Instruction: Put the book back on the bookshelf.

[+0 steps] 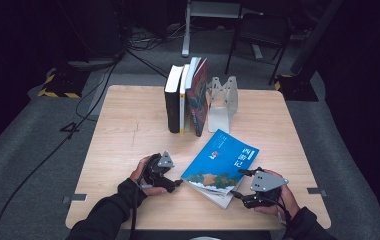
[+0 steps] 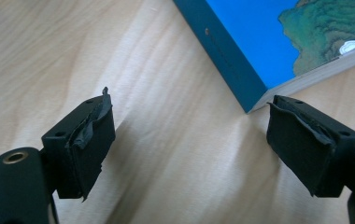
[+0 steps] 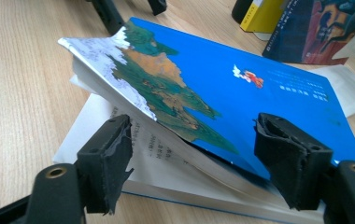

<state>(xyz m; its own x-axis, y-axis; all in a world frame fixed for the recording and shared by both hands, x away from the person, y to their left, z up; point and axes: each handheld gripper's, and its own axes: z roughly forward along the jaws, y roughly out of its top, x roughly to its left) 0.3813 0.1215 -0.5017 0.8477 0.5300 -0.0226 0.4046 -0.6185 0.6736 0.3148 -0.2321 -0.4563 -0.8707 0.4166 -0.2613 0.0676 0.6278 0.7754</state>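
A blue paperback book (image 1: 222, 164) with a green and brown landscape on its cover lay flat on the near right part of a pale wooden table (image 1: 123, 135), turned at an angle. In the right gripper view its front cover and a wad of pages were lifted and bowed upward at the near edge, above the printed pages that stayed flat below.

The right gripper (image 3: 192, 161), held in the person's right hand (image 1: 283, 197) at the book's near right corner, had its jaws standing wide apart. One black pad (image 3: 112, 156) sat beside the lifted page edges and the other pad (image 3: 287, 154) sat over the cover; whether either pressed on the book could not be told.

The left gripper (image 2: 189, 144), held in the left hand (image 1: 143, 175), stood at the book's near left corner with its jaws wide and nothing between them but bare table. The corner of the blue spine lay just beyond one pad (image 2: 306, 144).

Farther back, a row of upright books (image 1: 185, 97) stood near the table's far edge, leaning against a metal bookend (image 1: 223, 102) on their right.
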